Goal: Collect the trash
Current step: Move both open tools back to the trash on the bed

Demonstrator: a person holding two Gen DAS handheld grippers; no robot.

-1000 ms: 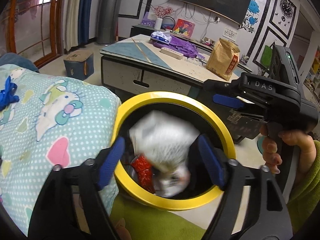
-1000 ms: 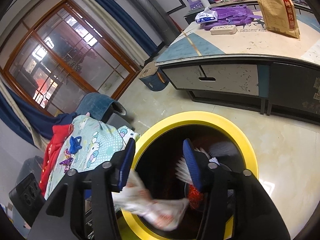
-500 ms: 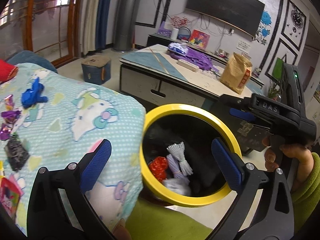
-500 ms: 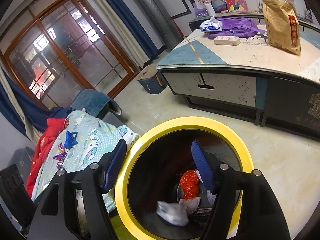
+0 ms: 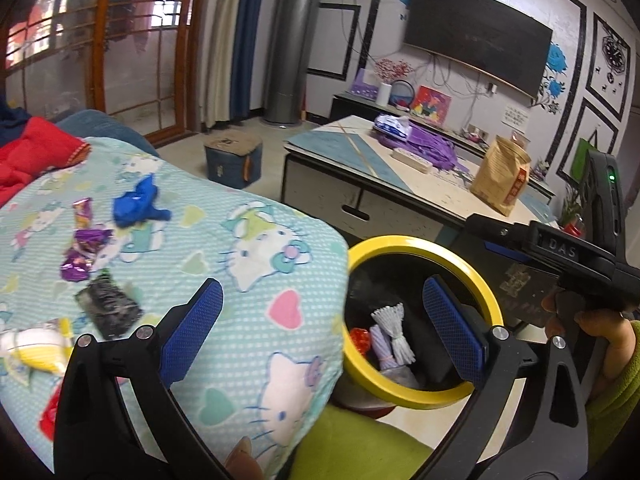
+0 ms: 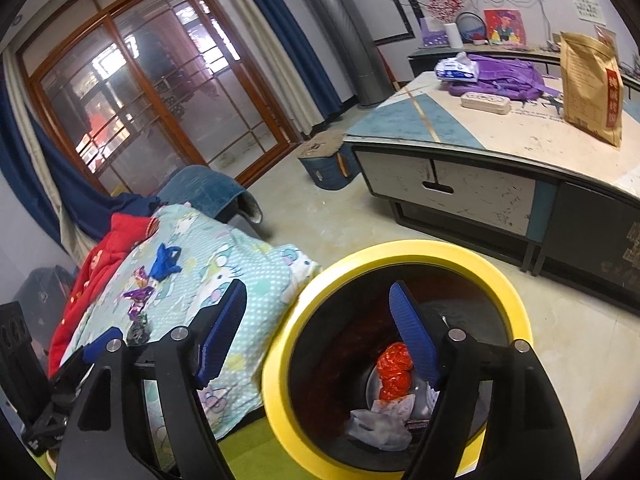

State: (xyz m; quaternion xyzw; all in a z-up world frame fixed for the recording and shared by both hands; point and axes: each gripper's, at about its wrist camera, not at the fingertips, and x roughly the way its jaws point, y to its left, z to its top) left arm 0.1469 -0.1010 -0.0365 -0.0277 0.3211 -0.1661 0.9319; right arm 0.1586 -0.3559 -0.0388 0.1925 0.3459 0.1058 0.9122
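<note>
Both grippers have let go: the white wrapper point(image 6: 378, 428) dropped a second ago now lies in the yellow-rimmed bin point(image 6: 516, 304). The left gripper point(image 5: 320, 328) and right gripper point(image 6: 320, 336) hang spread and empty. More wrappers point(image 5: 86, 254) wait on the blanket point(image 5: 256, 264) beside it.

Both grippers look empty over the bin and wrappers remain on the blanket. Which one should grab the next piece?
Probably the left gripper: it is open, with one finger already over the blanket near the black wrapper. The right gripper, also open, hangs partly over the yellow-rimmed bin.
</note>
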